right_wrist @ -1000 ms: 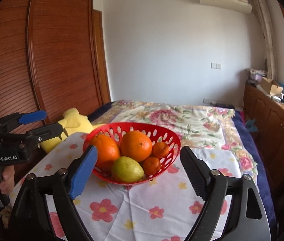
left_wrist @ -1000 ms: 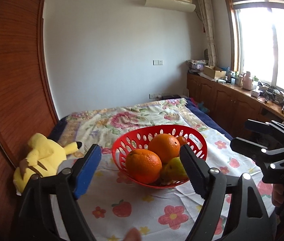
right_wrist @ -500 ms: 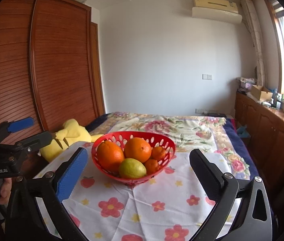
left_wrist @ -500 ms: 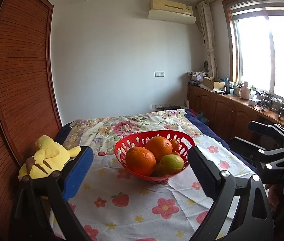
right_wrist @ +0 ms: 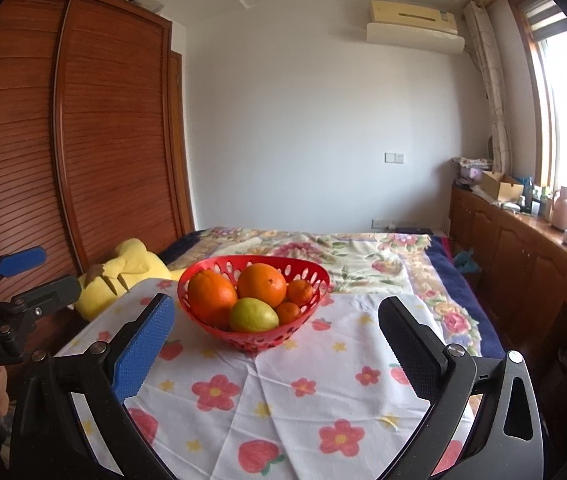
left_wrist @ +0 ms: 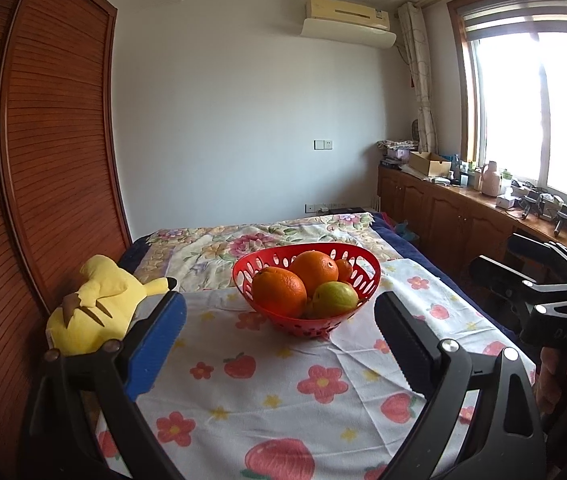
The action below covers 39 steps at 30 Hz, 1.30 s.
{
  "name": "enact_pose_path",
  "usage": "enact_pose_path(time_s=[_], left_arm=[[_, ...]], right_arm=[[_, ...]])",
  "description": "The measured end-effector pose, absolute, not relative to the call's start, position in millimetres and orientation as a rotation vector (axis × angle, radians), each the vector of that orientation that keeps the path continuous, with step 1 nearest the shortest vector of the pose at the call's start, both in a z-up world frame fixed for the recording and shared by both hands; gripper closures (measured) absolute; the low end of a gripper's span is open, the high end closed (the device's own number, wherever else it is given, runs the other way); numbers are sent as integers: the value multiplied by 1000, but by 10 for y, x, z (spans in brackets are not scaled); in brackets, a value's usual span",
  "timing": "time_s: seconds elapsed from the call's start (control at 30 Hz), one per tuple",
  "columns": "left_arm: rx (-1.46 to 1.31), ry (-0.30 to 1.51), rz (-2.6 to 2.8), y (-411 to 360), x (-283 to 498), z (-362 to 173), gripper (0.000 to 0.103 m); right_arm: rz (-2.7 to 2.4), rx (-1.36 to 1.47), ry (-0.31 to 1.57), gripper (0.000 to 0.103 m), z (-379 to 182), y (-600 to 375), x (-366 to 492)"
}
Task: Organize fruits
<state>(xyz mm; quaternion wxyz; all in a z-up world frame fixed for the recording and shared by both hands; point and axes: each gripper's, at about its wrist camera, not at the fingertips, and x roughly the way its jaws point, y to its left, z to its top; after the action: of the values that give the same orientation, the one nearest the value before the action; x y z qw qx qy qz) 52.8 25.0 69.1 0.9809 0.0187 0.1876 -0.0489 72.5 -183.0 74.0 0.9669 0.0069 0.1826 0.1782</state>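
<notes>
Red basket (right_wrist: 254, 338) at frame centre holds oranges (right_wrist: 212, 294) and a lemon (right_wrist: 253, 315) heaped together, presumably already gathered. Left gripper (left_wrist: 279, 344) and right gripper (right_wrist: 275, 344), jaws apart and empty, hang short of it.

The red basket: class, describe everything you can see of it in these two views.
The red basket is a shallow, round bowl that looks like glossy plastic, its wall pierced by oval holes. It sits upright on the flowered white cloth over the bed, and neither gripper touches it. It holds two large oranges, two small ones and a yellow-green fruit. A yellow plush toy lies apart, to its left.
</notes>
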Motion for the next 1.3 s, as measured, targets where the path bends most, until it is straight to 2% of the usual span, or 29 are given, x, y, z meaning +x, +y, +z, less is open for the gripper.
enact_pose_path(time_s=[1.3], left_arm=[[21,384,-86,290,224,614,7]], right_arm=[[343,29,353,0,764,-1964,381]])
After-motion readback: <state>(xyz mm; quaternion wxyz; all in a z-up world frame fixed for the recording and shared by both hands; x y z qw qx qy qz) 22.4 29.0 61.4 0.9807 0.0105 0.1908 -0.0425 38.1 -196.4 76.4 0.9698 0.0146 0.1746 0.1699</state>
